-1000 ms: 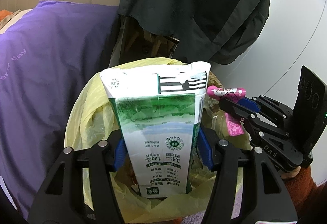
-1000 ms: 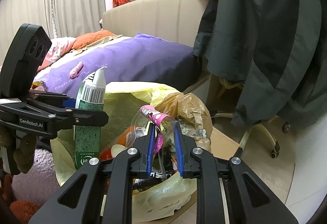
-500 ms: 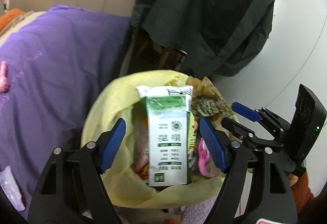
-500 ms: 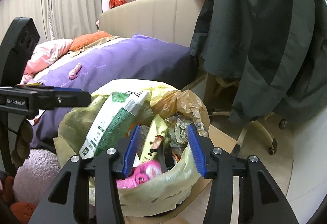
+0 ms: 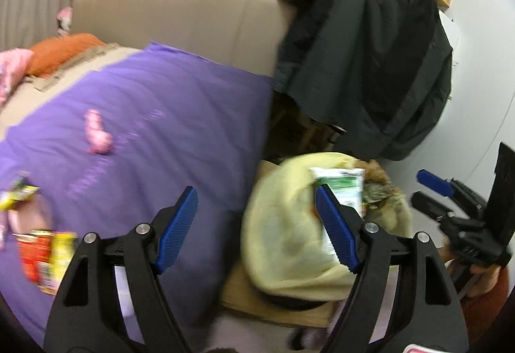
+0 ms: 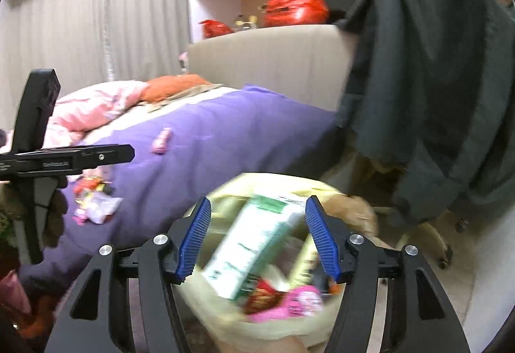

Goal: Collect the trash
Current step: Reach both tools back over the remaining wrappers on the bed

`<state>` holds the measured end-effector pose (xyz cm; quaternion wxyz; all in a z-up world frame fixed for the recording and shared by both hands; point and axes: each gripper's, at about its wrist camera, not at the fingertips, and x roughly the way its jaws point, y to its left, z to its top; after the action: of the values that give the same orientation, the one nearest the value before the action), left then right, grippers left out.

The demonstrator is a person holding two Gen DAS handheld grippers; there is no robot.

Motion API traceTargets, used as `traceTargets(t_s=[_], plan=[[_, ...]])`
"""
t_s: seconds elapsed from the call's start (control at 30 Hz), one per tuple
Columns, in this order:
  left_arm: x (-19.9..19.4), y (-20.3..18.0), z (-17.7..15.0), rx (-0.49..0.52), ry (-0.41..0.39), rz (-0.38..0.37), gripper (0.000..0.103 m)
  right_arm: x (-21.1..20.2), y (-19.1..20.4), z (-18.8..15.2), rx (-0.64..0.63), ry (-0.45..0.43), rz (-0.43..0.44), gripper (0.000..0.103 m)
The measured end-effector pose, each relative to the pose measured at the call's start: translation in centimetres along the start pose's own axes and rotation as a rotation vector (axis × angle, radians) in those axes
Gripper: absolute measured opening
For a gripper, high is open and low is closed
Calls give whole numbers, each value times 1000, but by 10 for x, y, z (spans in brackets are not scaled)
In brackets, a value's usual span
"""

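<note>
- The bed (image 5: 154,127), under a purple cover, fills the left of both views; its beige headboard (image 6: 267,66) stands behind.
- A dark jacket (image 6: 428,79) hangs at the right, above and behind the bin.
- The yellow trash bag (image 5: 289,224) lines a bin standing on the floor just beside the bed's edge; both views are blurred here.
- A green-and-white carton (image 6: 257,240) leans tilted in the bag, its top poking above the rim, with a pink item (image 6: 296,304) and a red wrapper low among the other rubbish.
- The left gripper (image 5: 257,230) has its jaws spread wide with nothing between them, one blue pad over the purple cover, the other in front of the bag.
- The right gripper (image 6: 257,240) hovers over the bag's mouth, jaws likewise wide apart and holding nothing.
- Loose wrappers (image 6: 96,201) lie on the cover near the bed's edge; a red-and-yellow packet (image 5: 45,256) shows there too.
- A small pink piece (image 5: 96,134) lies further up the cover, well apart from the bag.
</note>
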<state>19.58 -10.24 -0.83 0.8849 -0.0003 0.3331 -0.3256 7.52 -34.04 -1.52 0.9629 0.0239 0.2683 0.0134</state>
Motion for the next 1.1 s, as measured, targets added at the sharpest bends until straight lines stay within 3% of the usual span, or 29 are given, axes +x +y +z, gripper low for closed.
traceTargets(t_s=[0.13, 0.3, 0.4, 0.5, 0.6, 0.8, 0.93, 1.1], plan=[[-40, 62, -4, -14, -48, 106, 72, 10, 49, 9, -95, 37, 40, 58], [-82, 166, -12, -149, -101, 241, 72, 32, 125, 14, -244, 50, 35, 58], [-101, 223, -20, -199, -112, 317, 75, 54, 161, 21, -259, 66, 51, 58], [-116, 274, -31, -257, -105, 355, 76, 79, 188, 28, -238, 101, 106, 58], [-127, 325, -45, -361, -97, 345, 77, 104, 221, 34, -224, 134, 189, 58], [-115, 367, -60, -459, -98, 323, 77, 160, 297, 53, -310, 147, 262, 58], [-113, 366, -53, -432, -103, 328, 77, 199, 337, 72, -323, 128, 351, 58], [-119, 374, -52, -468, -123, 285, 77, 252, 392, 67, -440, 189, 401, 56]])
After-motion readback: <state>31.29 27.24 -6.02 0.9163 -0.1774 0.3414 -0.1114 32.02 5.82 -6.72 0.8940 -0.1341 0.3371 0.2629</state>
